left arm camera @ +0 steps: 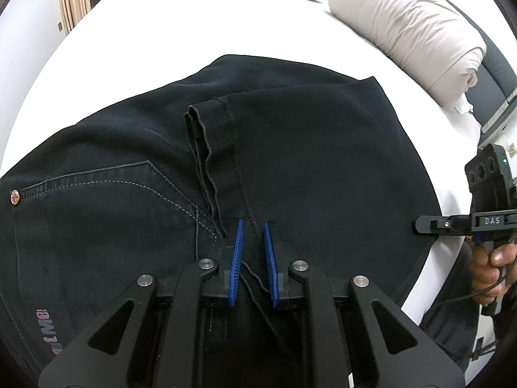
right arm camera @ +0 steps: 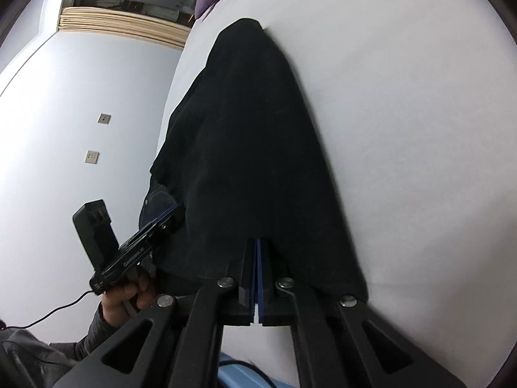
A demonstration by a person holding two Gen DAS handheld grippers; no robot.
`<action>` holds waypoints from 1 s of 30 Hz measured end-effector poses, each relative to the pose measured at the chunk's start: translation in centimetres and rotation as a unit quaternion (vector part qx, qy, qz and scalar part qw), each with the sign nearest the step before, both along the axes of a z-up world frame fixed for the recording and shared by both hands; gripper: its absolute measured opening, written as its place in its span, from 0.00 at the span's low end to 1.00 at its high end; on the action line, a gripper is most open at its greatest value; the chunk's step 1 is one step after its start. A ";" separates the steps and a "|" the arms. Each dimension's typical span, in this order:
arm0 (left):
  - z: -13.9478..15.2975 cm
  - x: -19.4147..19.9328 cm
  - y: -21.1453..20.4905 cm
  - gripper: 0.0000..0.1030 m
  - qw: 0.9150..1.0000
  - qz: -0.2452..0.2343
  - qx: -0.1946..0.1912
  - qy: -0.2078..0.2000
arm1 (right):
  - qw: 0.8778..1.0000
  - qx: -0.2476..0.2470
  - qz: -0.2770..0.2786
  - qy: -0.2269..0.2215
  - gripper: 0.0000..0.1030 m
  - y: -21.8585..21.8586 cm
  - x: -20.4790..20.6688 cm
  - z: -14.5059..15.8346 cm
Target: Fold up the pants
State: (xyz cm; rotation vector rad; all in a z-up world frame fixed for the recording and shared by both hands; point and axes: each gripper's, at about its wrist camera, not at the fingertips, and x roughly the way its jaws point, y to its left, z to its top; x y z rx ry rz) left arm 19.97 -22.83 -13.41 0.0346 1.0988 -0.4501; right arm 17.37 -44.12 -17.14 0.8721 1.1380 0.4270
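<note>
1. right now, black pants lie folded on the white bed, back pocket showing.
2. your left gripper pinches a hem edge of the pants between nearly closed blue pads.
3. your right gripper is clamped on the pants' near edge, pads pressed together.
4. pillows sit at the bed's far side.
</note>
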 end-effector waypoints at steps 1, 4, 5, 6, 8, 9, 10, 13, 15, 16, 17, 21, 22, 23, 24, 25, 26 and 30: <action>0.0 0.0 0.0 0.13 1.000 0.000 -0.001 0.000 | 1.000 -0.008 -0.003 -0.002 0.00 0.2 0.0 0.2; 0.0 -0.1 0.0 0.13 1.000 0.000 0.001 -0.003 | 1.000 -0.023 -0.014 -0.007 0.00 0.4 -0.3 0.4; 0.1 -0.1 0.0 0.13 1.000 -0.001 0.003 -0.004 | 0.999 -0.025 -0.019 -0.007 0.00 0.6 -0.4 0.4; 0.1 -0.1 0.0 0.13 1.000 -0.001 0.005 -0.004 | 0.999 -0.026 -0.025 -0.006 0.00 0.9 -0.4 0.4; 0.1 -0.2 0.0 0.13 1.000 0.001 0.005 -0.006 | 0.999 -0.031 -0.038 -0.006 0.00 1.1 -0.5 0.5; 0.1 -0.2 0.1 0.13 1.000 0.002 0.003 -0.006 | 0.999 -0.032 -0.041 -0.006 0.00 1.3 -0.5 0.4; 0.1 -0.2 0.2 0.13 1.000 0.002 0.001 -0.005 | 0.998 -0.036 -0.046 -0.006 0.00 1.5 -0.5 0.5; 0.3 -0.4 0.3 0.13 1.000 0.005 -0.004 -0.004 | 0.997 -0.044 -0.055 -0.003 0.00 1.9 -0.5 0.5; 0.6 -0.7 0.7 0.13 1.000 0.009 -0.011 -0.004 | 0.997 -0.049 -0.060 -0.002 0.00 2.0 -0.4 0.6; 0.7 -0.9 1.0 0.13 1.000 0.012 -0.014 -0.003 | 0.997 -0.051 -0.062 -0.003 0.00 2.0 -0.4 0.6; 0.8 -1.1 1.3 0.13 1.000 0.013 -0.017 -0.001 | 0.997 -0.054 -0.063 -0.005 0.00 2.1 -0.4 0.6; 1.4 -2.0 2.8 0.14 0.999 0.031 -0.017 0.008 | 0.995 -0.057 -0.075 -0.009 0.00 2.4 -0.5 0.7; 1.6 -2.2 3.1 0.14 0.999 0.038 -0.015 0.008 | 0.995 -0.059 -0.080 -0.011 0.00 2.5 -0.5 0.7; 1.8 -2.5 3.5 0.14 0.999 0.044 -0.013 0.007 | 0.994 -0.061 -0.084 -0.013 0.00 2.6 -0.6 0.7; 2.1 -2.9 3.9 0.14 0.999 0.048 -0.012 0.005 | 0.994 -0.063 -0.091 -0.018 0.00 2.7 -0.8 0.8; 2.2 -3.3 4.3 0.14 0.999 0.052 -0.008 0.005 | 0.993 -0.065 -0.097 -0.022 0.00 2.8 -1.0 0.7; 2.1 -3.5 4.6 0.14 0.998 0.055 -0.004 0.007 | 0.992 -0.065 -0.102 -0.027 0.00 2.8 -1.2 0.7; 2.2 -4.6 5.6 0.14 0.998 0.068 0.002 0.010 | 0.987 -0.060 -0.142 -0.045 0.00 2.9 -2.5 0.7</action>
